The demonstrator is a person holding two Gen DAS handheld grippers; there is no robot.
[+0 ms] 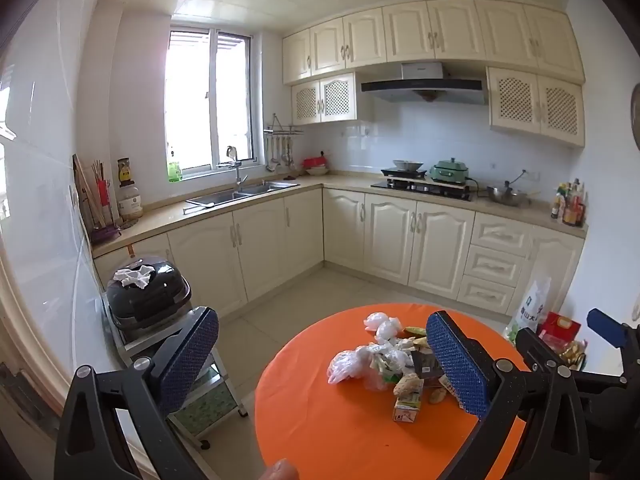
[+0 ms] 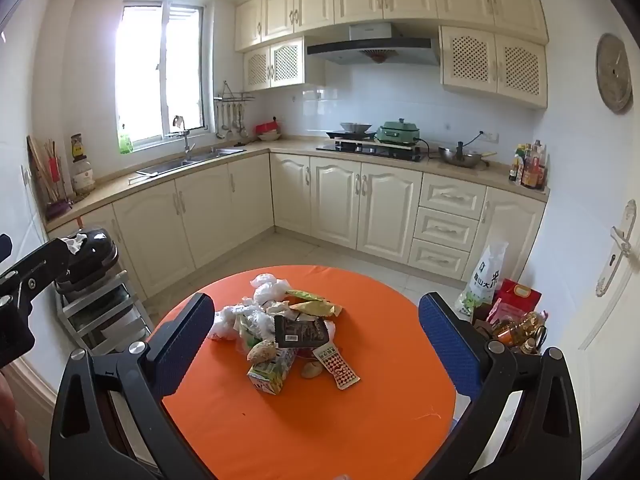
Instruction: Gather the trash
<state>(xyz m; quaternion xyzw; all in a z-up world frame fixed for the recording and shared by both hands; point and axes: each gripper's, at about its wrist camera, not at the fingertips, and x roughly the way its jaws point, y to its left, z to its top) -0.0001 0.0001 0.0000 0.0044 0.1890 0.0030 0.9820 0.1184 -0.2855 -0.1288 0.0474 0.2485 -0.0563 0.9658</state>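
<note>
1. A round bench (image 2: pixel 320 420) with a smooth, matte orange top is carrying the trash (image 2: pixel 280 328), heaped a little beyond its middle.
2. The heap is mixing crinkled white plastic bags (image 2: pixel 266 292) at 11 o'clock, a glossy black wrapper (image 2: pixel 301 332) at the centre, a gold foil packet (image 2: pixel 316 307) at 1 o'clock, a boxy green carton (image 2: pixel 272 372) at 6 o'clock and a flat red-checked sachet (image 2: pixel 336 365) at 5 o'clock.
3. The left claw (image 1: pixel 322 364) is hanging spread wide, its dimpled blue pads (image 1: pixel 192 356) pinching nothing; the heap is lying between the fingers in the left view, apart from them.
4. The right claw (image 2: pixel 316 348) is likewise standing wide apart and empty, framing the heap without touching it.
5. A domed black appliance (image 1: pixel 146 292) is sitting on a metal rack at 9 o'clock of the bench, a white rag on its lid.
6. The left claw's right pad is hiding part of the heap, lower items are buried, and print on the wrappers is too small to read.
</note>
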